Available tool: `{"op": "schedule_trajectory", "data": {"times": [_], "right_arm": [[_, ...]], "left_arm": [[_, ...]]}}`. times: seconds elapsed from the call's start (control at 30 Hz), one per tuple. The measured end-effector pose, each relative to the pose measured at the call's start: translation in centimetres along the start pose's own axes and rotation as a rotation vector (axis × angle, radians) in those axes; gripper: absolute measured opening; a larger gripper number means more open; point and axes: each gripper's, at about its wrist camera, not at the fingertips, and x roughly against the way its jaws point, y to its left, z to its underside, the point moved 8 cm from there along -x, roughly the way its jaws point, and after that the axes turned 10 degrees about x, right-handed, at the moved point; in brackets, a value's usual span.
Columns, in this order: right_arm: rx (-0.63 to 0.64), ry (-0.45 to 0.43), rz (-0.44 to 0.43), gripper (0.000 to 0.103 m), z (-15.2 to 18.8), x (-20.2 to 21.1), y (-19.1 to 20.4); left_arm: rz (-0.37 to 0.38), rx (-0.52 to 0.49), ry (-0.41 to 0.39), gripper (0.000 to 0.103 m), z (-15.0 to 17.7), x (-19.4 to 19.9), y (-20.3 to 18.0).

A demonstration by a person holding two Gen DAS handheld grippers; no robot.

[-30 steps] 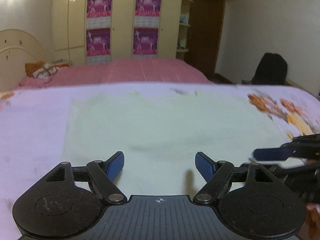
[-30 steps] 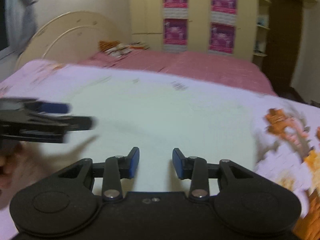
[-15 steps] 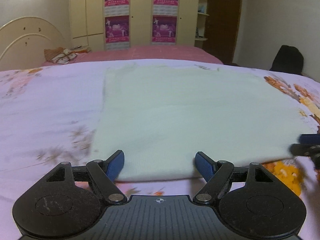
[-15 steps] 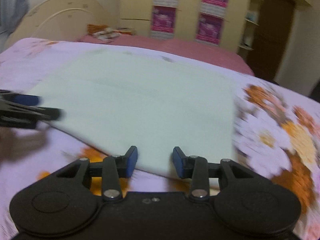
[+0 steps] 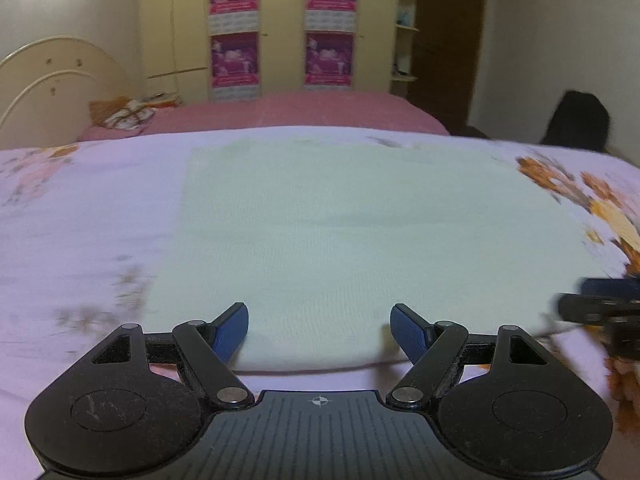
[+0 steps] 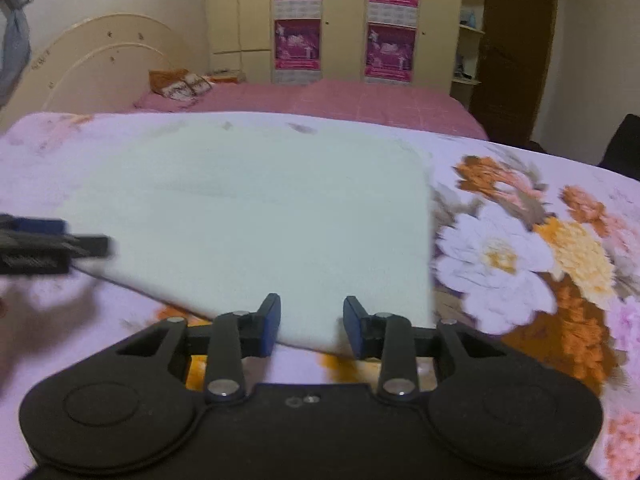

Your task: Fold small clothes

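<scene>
A pale green cloth (image 5: 340, 220) lies flat and rectangular on the lilac floral bedsheet (image 5: 80, 220). My left gripper (image 5: 320, 326) hovers at the cloth's near edge, jaws wide open, nothing between the blue pads. In that view the right gripper (image 5: 600, 308) shows blurred at the right border. My right gripper (image 6: 312, 320) stands over the near right corner of the cloth (image 6: 260, 208), its pads a narrow gap apart and empty. The left gripper (image 6: 48, 240) appears blurred at the left, with a hand's shadow below it.
Behind the sheet lies a pink bed (image 5: 300, 110) with a cream headboard (image 5: 52, 80). A wardrobe with purple posters (image 5: 280, 28) fills the back wall. A dark chair (image 5: 576, 120) and a brown door (image 6: 516, 48) stand at the right.
Both grippers have drawn back from over the middle of the cloth to its near edge. The cloth has stayed flat; neither gripper's gap has changed.
</scene>
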Motion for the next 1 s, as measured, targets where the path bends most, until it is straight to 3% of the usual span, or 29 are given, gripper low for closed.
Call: {"op": "schedule_trajectory", "data": {"times": [0.1,0.17,0.27,0.33,0.4,0.77,0.9,1.0], "right_arm": [[0.017,0.011,-0.016,0.038,-0.3,-1.0,1.3],[0.012,0.05,-0.017,0.038,0.4,-2.0,1.2],[-0.011,0.048,0.003,0.036,0.6,-1.2,-0.1],[-0.044,0.03,0.04,0.036,0.7,-0.3,-1.9],[-0.085,0.072,0.042,0.034,1.8,-1.0,-3.5],[-0.073,0.081,0.037,0.035,2.0,-0.9,-3.4],[-0.103,0.077,0.029,0.034,1.6,-0.2,-3.7],[-0.137,0.031,0.015,0.035,1.1,1.4,-4.1]], "left_arm": [[-0.016,-0.039,0.034,0.078,0.9,-0.6,-1.1],[-0.014,-0.007,0.036,0.078,0.8,-0.4,-0.2],[-0.085,0.007,0.023,0.078,0.5,0.0,2.6],[-0.063,0.046,0.03,0.078,0.8,-0.2,4.1],[-0.062,0.037,0.033,0.079,0.8,-0.2,4.3],[-0.059,0.026,0.043,0.082,0.7,-0.3,4.4],[-0.05,0.102,0.027,0.082,-0.2,1.5,5.6],[-0.008,0.268,0.022,0.081,0.2,3.1,7.8]]}}
